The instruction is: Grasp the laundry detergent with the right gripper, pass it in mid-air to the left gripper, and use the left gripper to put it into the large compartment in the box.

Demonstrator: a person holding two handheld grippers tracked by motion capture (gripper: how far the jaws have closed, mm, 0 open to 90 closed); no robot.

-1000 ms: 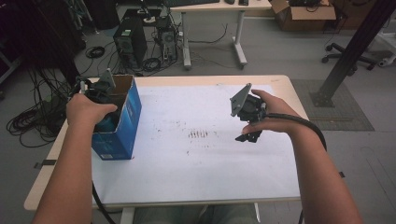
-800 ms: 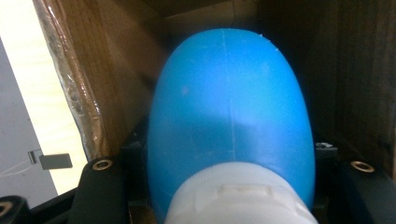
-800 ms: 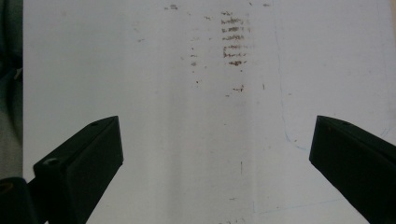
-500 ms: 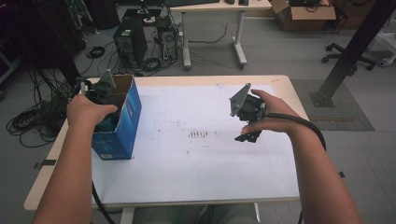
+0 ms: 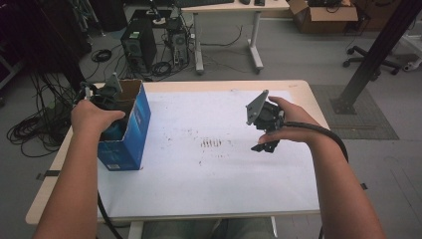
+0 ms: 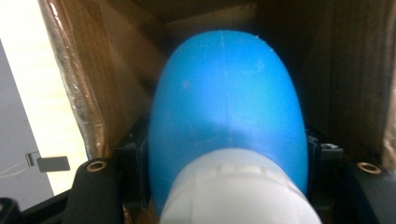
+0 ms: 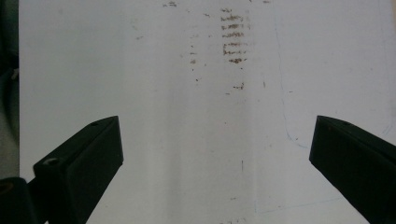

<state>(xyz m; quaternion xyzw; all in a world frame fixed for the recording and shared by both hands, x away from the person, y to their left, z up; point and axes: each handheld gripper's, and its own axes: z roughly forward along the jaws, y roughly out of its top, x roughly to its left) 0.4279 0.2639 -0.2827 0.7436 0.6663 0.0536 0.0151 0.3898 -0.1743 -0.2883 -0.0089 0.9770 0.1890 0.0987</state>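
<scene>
1. High view: a white sheet (image 5: 209,164) covers most of the wooden table (image 5: 45,199), and an open blue cardboard box (image 5: 130,130) stands at the sheet's left edge.
2. The person's left hand (image 5: 92,117) holds the left gripper (image 5: 107,97) down in the open top of the box.
3. Left gripper view: a blue rounded object with a white end (image 6: 229,135) sits between the gripper's two black fingers (image 6: 95,186), inside the brown inner walls of the box. The fingers press against its two sides, so they are closed on it.
4. What the blue object is cannot be told from this close.
5. High view: the right hand (image 5: 293,122) holds the right gripper (image 5: 266,144) above the right half of the sheet, well apart from the box, with its grey plate tilted up.
6. Right gripper view: the two black fingers (image 7: 79,168) stand wide apart over the bare white sheet, with nothing between them.
7. A patch of small brown marks (image 7: 231,35) lies on the sheet ahead of the right gripper, near the middle of the table in the high view.
</scene>
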